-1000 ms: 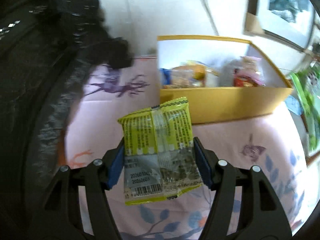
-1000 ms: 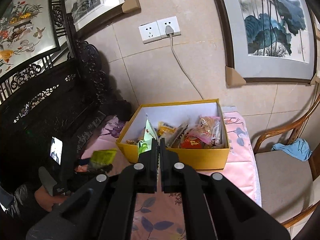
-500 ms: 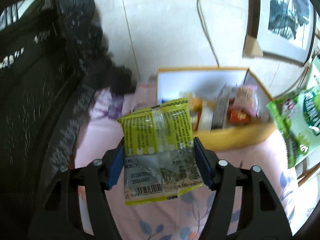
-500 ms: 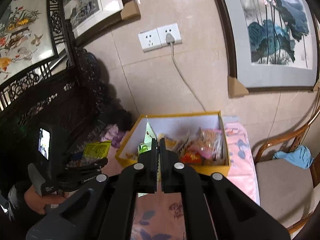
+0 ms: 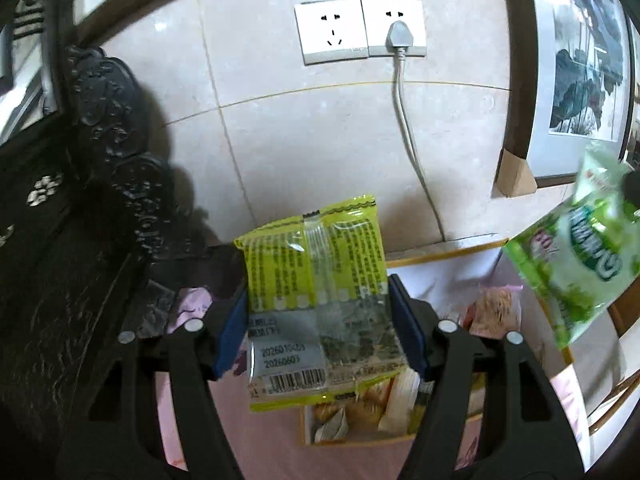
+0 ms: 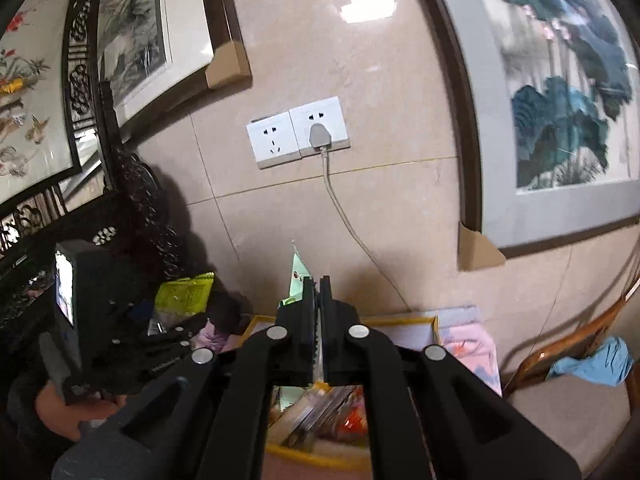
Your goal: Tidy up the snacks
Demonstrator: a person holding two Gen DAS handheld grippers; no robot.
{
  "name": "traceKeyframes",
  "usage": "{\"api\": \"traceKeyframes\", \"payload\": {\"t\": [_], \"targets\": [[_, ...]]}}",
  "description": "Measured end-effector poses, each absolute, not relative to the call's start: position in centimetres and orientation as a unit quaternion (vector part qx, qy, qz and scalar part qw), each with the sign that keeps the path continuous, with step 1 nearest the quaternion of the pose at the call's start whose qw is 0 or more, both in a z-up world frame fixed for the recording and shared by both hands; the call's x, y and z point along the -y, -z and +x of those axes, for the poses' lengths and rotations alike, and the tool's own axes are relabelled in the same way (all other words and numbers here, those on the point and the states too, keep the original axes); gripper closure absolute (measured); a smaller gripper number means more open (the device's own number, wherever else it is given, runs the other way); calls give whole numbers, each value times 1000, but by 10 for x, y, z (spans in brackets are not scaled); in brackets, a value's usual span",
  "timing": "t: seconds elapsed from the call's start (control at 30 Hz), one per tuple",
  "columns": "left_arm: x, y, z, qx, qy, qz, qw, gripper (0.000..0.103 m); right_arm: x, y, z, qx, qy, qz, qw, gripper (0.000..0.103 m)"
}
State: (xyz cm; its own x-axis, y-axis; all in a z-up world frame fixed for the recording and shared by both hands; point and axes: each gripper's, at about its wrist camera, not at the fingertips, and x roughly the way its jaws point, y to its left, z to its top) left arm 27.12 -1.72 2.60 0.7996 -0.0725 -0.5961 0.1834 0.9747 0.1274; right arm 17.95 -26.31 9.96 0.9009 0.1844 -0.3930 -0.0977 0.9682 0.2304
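Snacks: heaped loose in yellow box (image 5: pixel 448 254), white inside, seen at 5 o'clock in left wrist view and at 6 o'clock in right wrist view.
Yellow-green packet (image 5: pixel 316 304): upright between blue pads (image 5: pixel 404 328) of left gripper (image 5: pixel 318 328), back side with barcode and date print facing camera, hanging over near left corner of box.
Left gripper: jaws opening, packet between them, gap visible at left pad, right pad at packet's edge.
Green-white packet (image 5: pixel 576 248): at 3 o'clock in left wrist view, blurred, above right side of box; in right wrist view edge-on (image 6: pixel 298 276) between fingers.
Right gripper (image 6: pixel 316 292): jaws opening, narrow gap, thin packet between them; contact with pads impossible to tell.
Tablecloth (image 6: pixel 472 340): pink, flowered, under box.
Wall socket (image 5: pixel 360 30): at 12 o'clock, grey plug in right outlet, cord running down behind box.
Hand (image 6: pixel 68 412): at 8 o'clock in right wrist view, gripping handle of left gripper.
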Motion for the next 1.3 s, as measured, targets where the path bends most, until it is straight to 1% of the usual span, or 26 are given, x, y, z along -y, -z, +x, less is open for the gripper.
{"api": "traceKeyframes", "payload": {"t": [0.03,0.07,0.1,0.17,0.33,0.47,0.53,0.6,0.77,0.87,1.0,1.2,1.3], "targets": [[19,-26,276,-304,89,86,945,2,264,-98,185,-212,-58,97,971,44],[22,-25,278,-290,97,91,948,2,265,-96,192,-214,-38,92,972,4],[26,-24,278,-280,95,105,950,2,268,-93,196,-207,-17,93,974,1],[28,-20,280,-278,97,109,950,2,272,-91,201,-199,-11,98,975,1],[24,-6,288,-306,82,85,945,2,275,-88,200,-204,-8,98,974,1],[17,-5,277,-317,66,66,944,2,274,-86,182,-208,-3,97,973,1],[13,-7,266,-313,67,40,947,2,274,-83,169,-214,-1,101,972,1],[11,-7,257,-325,73,25,942,2,273,-80,152,-225,11,97,970,1],[17,-11,210,-315,45,53,947,2,270,-74,113,-252,27,79,964,1],[15,-14,189,-333,43,32,941,2,273,-74,87,-257,28,88,962,1],[14,-26,158,-327,32,-3,944,2,276,-77,56,-251,25,88,964,1],[32,-41,110,-313,31,9,949,2,285,-78,8,-251,8,96,963,1],[42,-43,89,-318,31,15,947,2,292,-78,-7,-252,0,98,963,1]]}}
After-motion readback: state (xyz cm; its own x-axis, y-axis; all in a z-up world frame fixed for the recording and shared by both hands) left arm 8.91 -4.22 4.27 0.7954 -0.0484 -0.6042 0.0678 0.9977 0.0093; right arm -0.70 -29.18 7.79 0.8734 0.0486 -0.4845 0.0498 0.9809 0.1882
